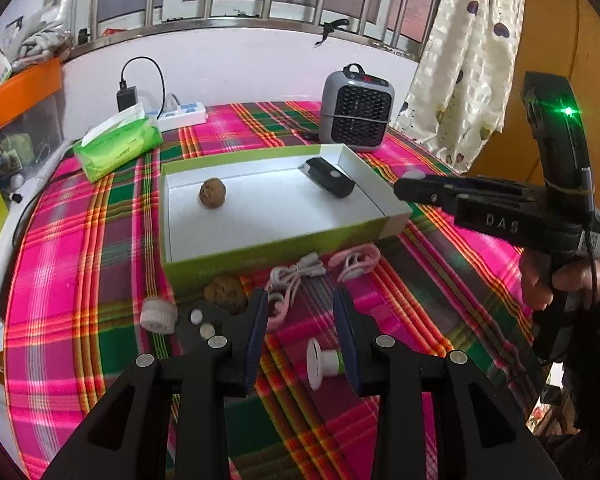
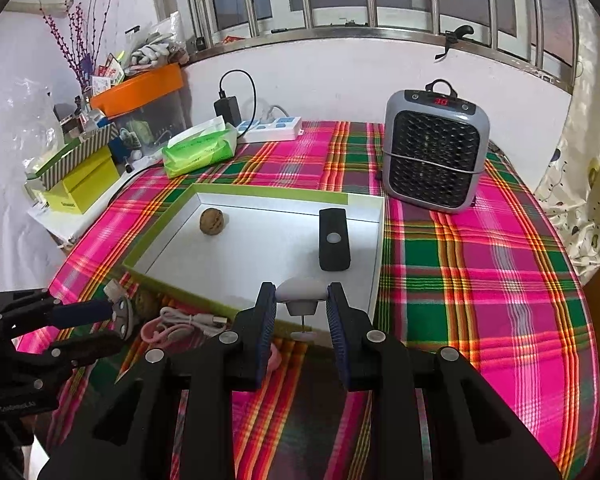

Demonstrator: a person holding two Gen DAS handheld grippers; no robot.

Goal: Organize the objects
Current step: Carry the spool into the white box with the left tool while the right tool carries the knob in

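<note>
A green-sided box with a white floor holds a walnut and a black remote. My left gripper is open above the plaid cloth, over a white cable and a pink clip. A second walnut, a white round cap and a small white spool lie near it. My right gripper is shut on a small white knob-like object at the box's near edge; the box also holds the walnut and remote.
A grey heater stands behind the box at the right. A green tissue pack and a white power strip lie at the back left. Boxes and clutter fill a side shelf. A curtain hangs at the right.
</note>
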